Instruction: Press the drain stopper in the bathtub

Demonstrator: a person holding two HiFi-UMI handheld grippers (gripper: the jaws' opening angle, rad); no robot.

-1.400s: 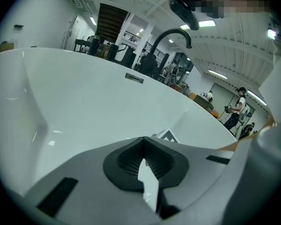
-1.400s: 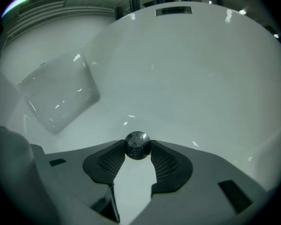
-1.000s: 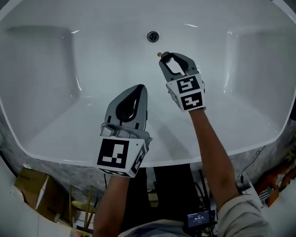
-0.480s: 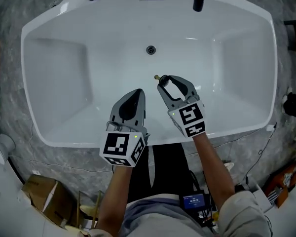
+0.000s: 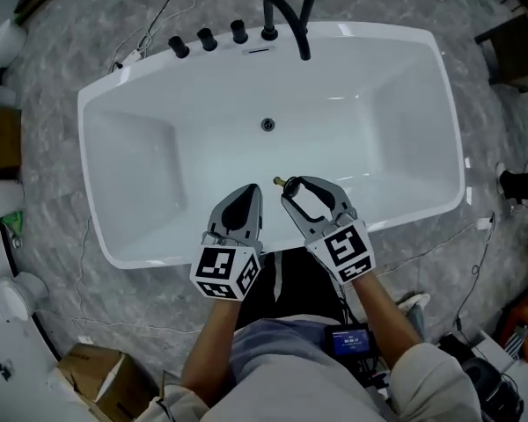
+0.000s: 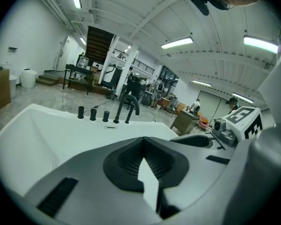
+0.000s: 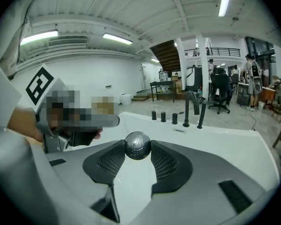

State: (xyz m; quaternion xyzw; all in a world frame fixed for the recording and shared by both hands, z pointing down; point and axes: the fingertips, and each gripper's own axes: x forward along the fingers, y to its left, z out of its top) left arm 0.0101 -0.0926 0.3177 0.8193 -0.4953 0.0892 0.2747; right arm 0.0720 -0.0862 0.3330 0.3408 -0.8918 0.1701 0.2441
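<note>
A white bathtub (image 5: 141,148) lies below me, and its dark drain hole (image 5: 267,125) shows in the middle of the tub floor. My right gripper (image 5: 296,185) hangs over the tub's near side, shut on a drain stopper (image 5: 280,182). The stopper has a round chrome cap and a brass stem. In the right gripper view the chrome stopper (image 7: 137,145) sits pinched between the tips of the right gripper (image 7: 138,149). My left gripper (image 5: 249,190) hovers beside it on the left, shut and empty. In the left gripper view the left gripper (image 6: 144,140) has its jaws meeting.
A black faucet (image 5: 288,11) and several black knobs (image 5: 207,38) stand on the tub's far rim. Grey stone floor surrounds the tub, with cables (image 5: 475,227) at the right and a cardboard box (image 5: 97,378) at lower left. People and desks (image 7: 215,90) stand far behind.
The view has pulled up and back, so the whole tub and faucet now show. Both grippers have drawn back toward the tub's near rim, the right still holding the stopper.
</note>
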